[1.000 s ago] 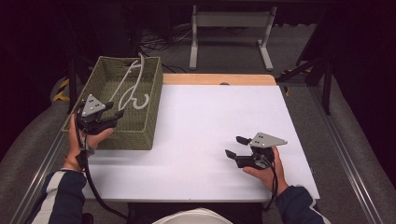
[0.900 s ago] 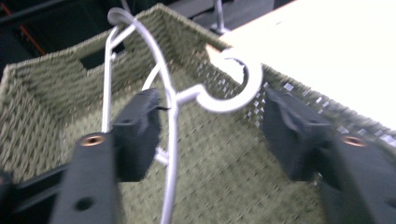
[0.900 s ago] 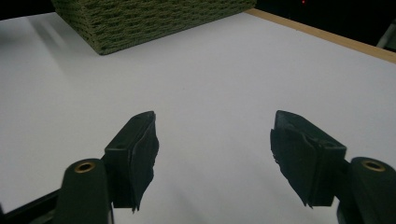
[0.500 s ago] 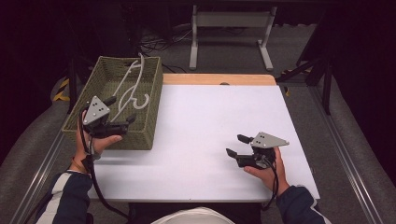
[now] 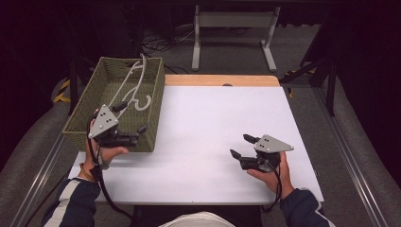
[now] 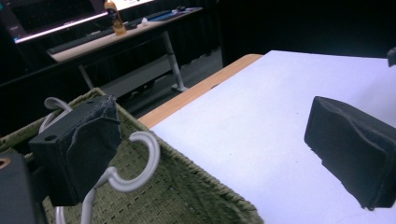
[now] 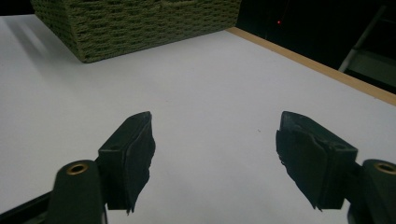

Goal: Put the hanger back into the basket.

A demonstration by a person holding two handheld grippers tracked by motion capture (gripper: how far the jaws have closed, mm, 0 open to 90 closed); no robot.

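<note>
White table (image 5: pixel 213 127): green basket (image 5: pixel 85 118) holds white hanger (image 5: pixel 135 92).

1. Looking like a lab or recording studio: black curtains are closing in the dark surroundings at the frame edges.
2. White-topped table (image 5: pixel 213 127) is sitting on grey carpet, cables (image 5: pixel 161 42) trailing at upper centre.
3. Desk with a bottle (image 6: pixel 113 16) is showing upper left.

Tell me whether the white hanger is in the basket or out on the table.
In. The white hanger lies inside the green woven basket, its hook within the wall, free of the open left hand-held gripper.
</note>
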